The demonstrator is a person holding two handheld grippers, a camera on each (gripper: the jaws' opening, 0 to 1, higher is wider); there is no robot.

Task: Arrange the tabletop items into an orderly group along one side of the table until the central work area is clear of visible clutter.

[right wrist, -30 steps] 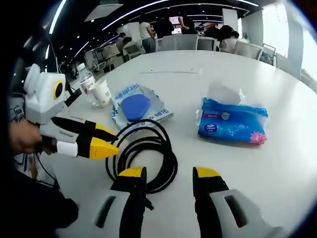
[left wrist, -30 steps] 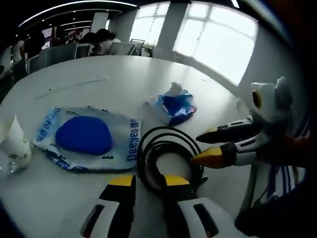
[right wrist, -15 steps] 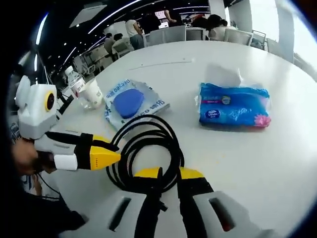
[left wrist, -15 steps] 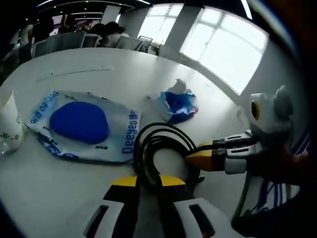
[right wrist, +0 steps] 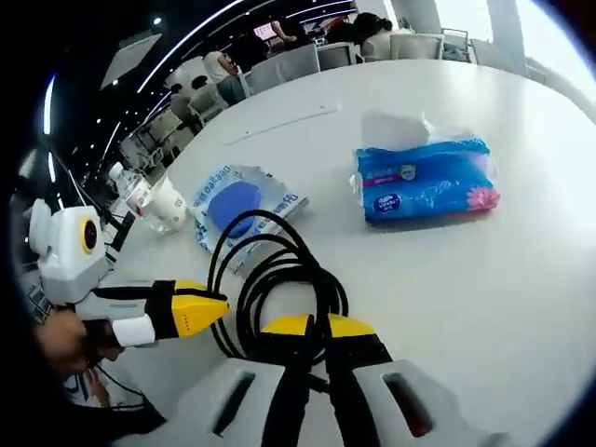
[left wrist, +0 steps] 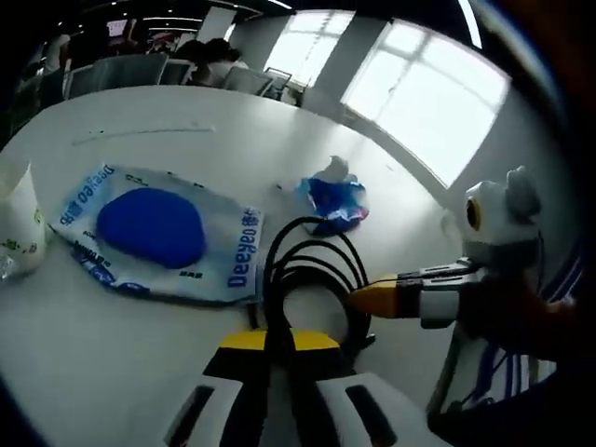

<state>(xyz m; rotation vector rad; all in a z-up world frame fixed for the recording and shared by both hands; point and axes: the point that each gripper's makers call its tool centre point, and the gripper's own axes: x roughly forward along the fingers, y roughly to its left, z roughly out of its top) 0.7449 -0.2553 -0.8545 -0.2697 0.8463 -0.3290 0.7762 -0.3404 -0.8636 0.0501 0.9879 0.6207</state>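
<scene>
Am pinching black cable coil (right wrist: 279,289) with both claws, left claw (left wrist: 265,340), right claw (right wrist: 312,326); tissue pack (right wrist: 424,177), wipes pouch (left wrist: 154,228) ahead, awaiting grouping.

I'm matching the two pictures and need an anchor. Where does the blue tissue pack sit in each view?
Left gripper view: blue tissue pack just right of centre, beyond the black cable coil.
Right gripper view: upper right, lying flat on the white table.
Shared landmark: the cable coil, with the Deeyeo packet beside it.
</scene>
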